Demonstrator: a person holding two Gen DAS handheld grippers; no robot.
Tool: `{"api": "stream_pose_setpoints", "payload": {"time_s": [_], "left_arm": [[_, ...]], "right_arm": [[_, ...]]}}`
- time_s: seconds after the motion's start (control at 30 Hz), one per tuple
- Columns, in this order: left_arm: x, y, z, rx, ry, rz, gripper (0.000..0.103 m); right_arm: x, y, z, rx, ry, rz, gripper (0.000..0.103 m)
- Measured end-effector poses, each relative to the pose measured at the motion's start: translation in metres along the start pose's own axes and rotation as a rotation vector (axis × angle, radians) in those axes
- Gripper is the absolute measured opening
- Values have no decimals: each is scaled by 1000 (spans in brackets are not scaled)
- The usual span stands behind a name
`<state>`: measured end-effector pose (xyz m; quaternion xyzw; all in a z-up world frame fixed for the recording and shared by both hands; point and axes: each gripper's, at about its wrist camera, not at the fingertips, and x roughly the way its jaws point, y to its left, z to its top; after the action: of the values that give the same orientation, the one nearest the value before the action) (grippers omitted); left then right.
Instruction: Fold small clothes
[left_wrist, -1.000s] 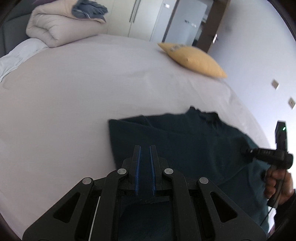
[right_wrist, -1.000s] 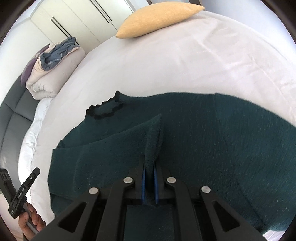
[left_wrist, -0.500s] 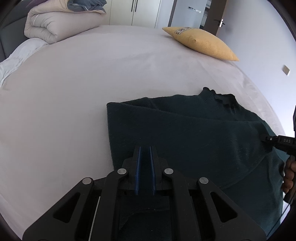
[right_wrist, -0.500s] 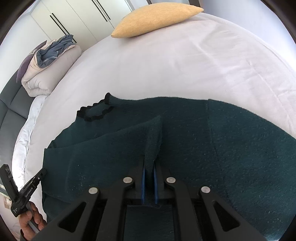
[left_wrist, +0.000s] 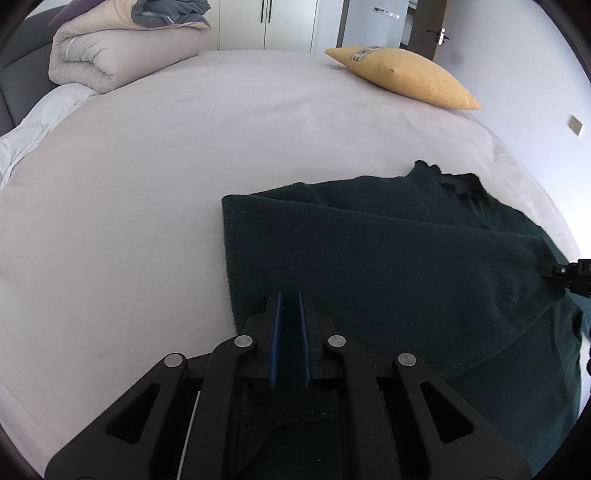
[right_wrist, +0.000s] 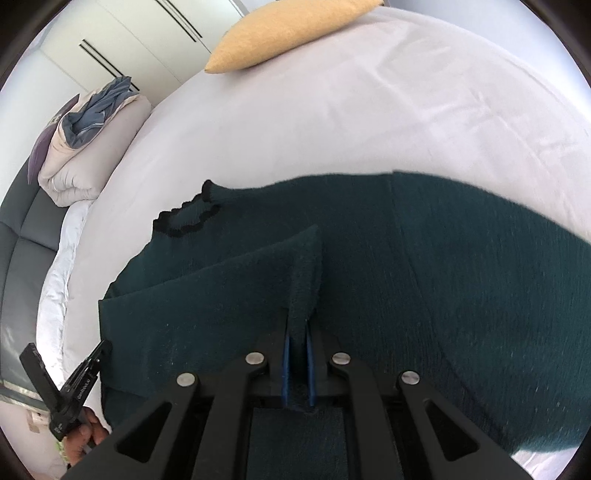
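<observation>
A dark green knit sweater (left_wrist: 388, 258) lies on the pale bed sheet (left_wrist: 184, 155), one side folded over the body, its black scalloped collar (right_wrist: 186, 218) at the far end. My left gripper (left_wrist: 290, 299) is shut on the sweater's near edge, cloth between its blue pads. My right gripper (right_wrist: 297, 325) is shut on a raised ridge of the folded flap (right_wrist: 304, 266). The right gripper's tip shows at the right edge of the left wrist view (left_wrist: 569, 273). The left gripper shows at the lower left of the right wrist view (right_wrist: 79, 380).
A yellow pillow (left_wrist: 402, 75) lies at the far side of the bed, also in the right wrist view (right_wrist: 280, 33). A rolled beige duvet with grey cloth on top (left_wrist: 122, 48) sits at the far left. Wardrobe doors (left_wrist: 266, 22) stand behind.
Both grippers have carried the held flap further over the sweater's body. The folded edge now lies flatter and straighter, and the collar sits nearer the right gripper.
</observation>
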<state>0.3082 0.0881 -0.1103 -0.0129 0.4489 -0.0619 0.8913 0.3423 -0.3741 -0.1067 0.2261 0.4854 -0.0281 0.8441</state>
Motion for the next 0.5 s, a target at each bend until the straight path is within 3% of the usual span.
{"api": "stream_pose_setpoints", "payload": {"time_s": [0.13, 0.23, 0.3, 0.33, 0.4, 0.5], "left_arm": [[11, -13, -3, 83, 9, 56, 9], [13, -12, -4, 81, 6, 50, 8], [16, -10, -4, 66, 5, 34, 8], [16, -9, -4, 59, 3, 27, 8], [19, -8, -5, 48, -1, 16, 8], [20, -7, -6, 41, -9, 8, 8]], "right_arm": [[10, -6, 2, -7, -15, 22, 6], [0, -8, 0, -6, -38, 29, 8], [-19, -5, -4, 17, -116, -75, 23], [-32, 1, -7, 12, -182, -97, 23], [-42, 17, -13, -21, -239, 12, 23], [-16, 51, -22, -126, -130, 163, 23]]}}
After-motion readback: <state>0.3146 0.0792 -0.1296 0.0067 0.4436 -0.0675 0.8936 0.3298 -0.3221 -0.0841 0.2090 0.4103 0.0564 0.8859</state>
